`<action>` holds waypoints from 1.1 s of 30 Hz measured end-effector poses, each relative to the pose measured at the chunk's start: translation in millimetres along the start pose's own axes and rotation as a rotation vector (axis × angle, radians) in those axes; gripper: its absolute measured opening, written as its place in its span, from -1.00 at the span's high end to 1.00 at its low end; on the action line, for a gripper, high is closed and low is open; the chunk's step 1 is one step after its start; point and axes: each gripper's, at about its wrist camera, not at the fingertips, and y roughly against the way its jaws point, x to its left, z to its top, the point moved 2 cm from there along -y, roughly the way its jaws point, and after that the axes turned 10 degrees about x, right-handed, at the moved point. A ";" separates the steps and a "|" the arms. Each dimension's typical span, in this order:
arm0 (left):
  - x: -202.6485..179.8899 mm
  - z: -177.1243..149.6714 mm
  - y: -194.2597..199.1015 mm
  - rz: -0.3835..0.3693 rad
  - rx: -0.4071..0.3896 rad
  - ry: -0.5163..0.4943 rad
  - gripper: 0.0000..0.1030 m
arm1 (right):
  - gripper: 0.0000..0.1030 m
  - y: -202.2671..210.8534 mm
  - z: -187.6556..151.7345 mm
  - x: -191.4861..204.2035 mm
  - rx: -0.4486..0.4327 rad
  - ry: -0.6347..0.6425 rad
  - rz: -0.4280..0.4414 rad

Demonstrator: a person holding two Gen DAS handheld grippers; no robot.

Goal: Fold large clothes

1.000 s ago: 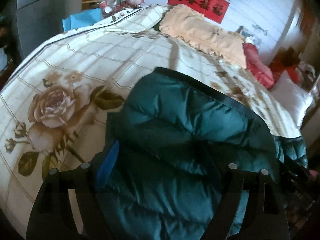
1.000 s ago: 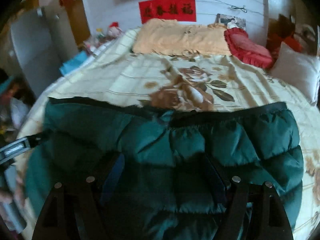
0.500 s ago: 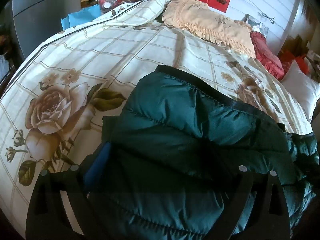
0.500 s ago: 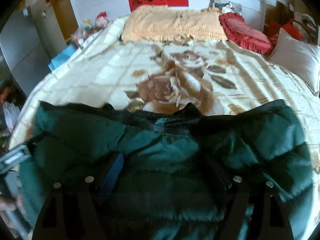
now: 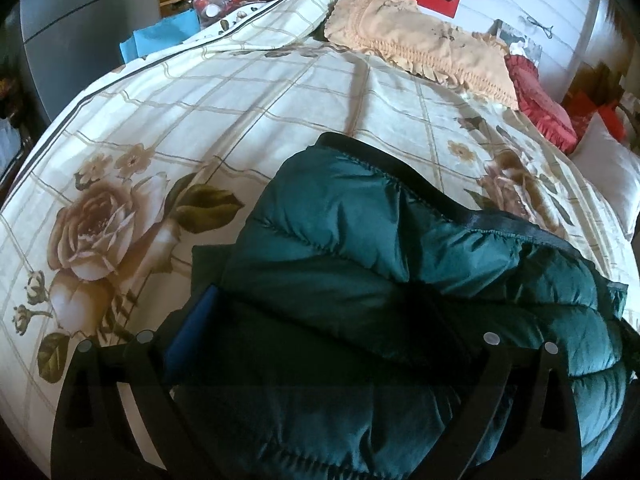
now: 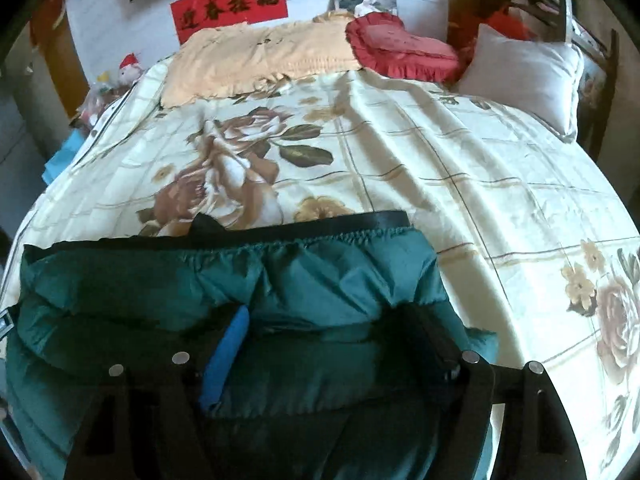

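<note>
A dark green quilted down jacket (image 5: 360, 240) with a black hem band lies bunched at the near edge of the bed; it also shows in the right wrist view (image 6: 280, 280). My left gripper (image 5: 320, 344) has its fingers spread wide with jacket fabric bulging between them; whether it grips is unclear. My right gripper (image 6: 332, 344) also has jacket fabric between its wide-set fingers, a blue pad (image 6: 224, 360) showing on the left finger.
The bed carries a cream rose-print cover (image 6: 440, 168). A peach pillow (image 6: 260, 56), a red cushion (image 6: 400, 48) and a white pillow (image 6: 520, 76) lie at the head. Toys and a blue bag (image 5: 168, 36) sit at the bed's left side.
The jacket has bunched up and shifted, and its far edge looks narrower in the right wrist view. Both cameras have swung, showing more of the bed's head.
</note>
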 end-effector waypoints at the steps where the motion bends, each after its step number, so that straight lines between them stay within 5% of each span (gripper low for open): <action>1: -0.6 0.3 -0.8 0.004 -0.001 -0.002 -0.93 | -0.53 -3.6 1.3 1.5 0.000 0.004 -0.006; 7: 4.4 -2.9 8.6 -0.025 -0.010 -0.005 -0.93 | -0.53 22.3 -5.0 0.2 -0.025 0.003 -0.008; 13: 8.1 -25.6 52.7 -0.064 -0.103 -0.050 -0.92 | -0.53 83.7 -43.9 4.1 -0.097 0.016 0.113; 16: 0.6 -35.6 68.5 -0.091 -0.141 -0.082 -0.92 | -0.53 97.7 -61.3 8.9 -0.119 0.059 0.100; 25: -26.7 -33.4 35.6 -0.053 -0.063 -0.132 -0.93 | -0.51 65.2 -65.3 3.7 -0.062 0.081 0.000; 33: -32.6 -37.7 27.9 -0.010 -0.057 -0.165 -0.93 | -0.52 51.4 -68.3 -7.1 -0.023 0.049 0.026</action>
